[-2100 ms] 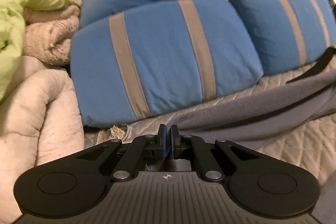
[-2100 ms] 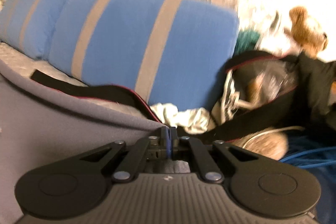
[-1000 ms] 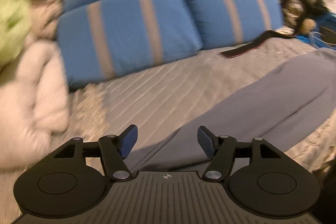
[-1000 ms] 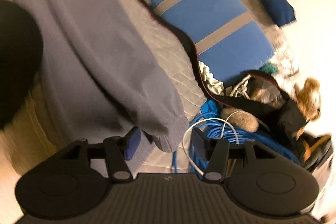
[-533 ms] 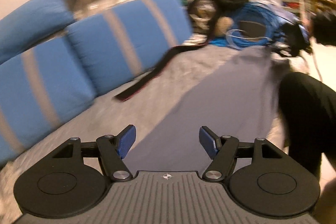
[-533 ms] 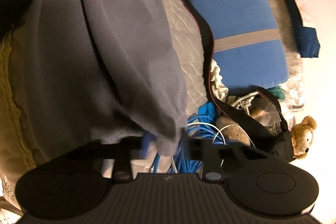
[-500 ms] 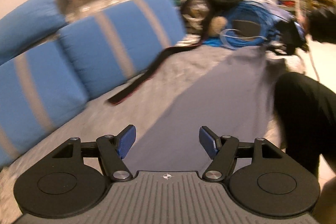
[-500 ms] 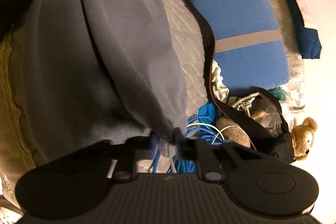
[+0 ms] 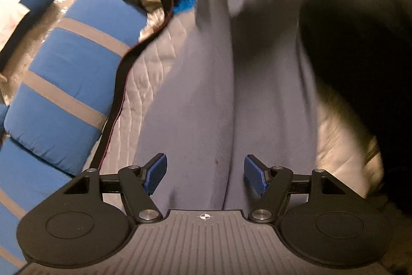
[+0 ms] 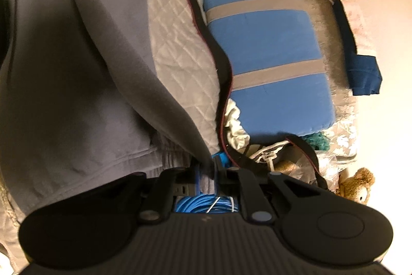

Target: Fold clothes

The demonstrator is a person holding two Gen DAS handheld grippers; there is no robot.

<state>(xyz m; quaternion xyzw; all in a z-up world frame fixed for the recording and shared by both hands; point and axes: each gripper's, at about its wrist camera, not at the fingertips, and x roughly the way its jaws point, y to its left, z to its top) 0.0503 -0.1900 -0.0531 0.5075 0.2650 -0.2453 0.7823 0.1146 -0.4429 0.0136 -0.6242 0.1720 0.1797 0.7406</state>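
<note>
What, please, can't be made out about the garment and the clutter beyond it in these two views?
- Left wrist view: far end of the grey garment is motion-blurred; a dark shape covers its right side.
- Right wrist view: the right gripper hides the pinched sleeve end; the blue cable shows only between its arms.

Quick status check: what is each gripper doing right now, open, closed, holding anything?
Left gripper: open, empty, above the grey fleece sweatshirt.
Right gripper: closed on the grey fleece sweatshirt's sleeve end.
</note>
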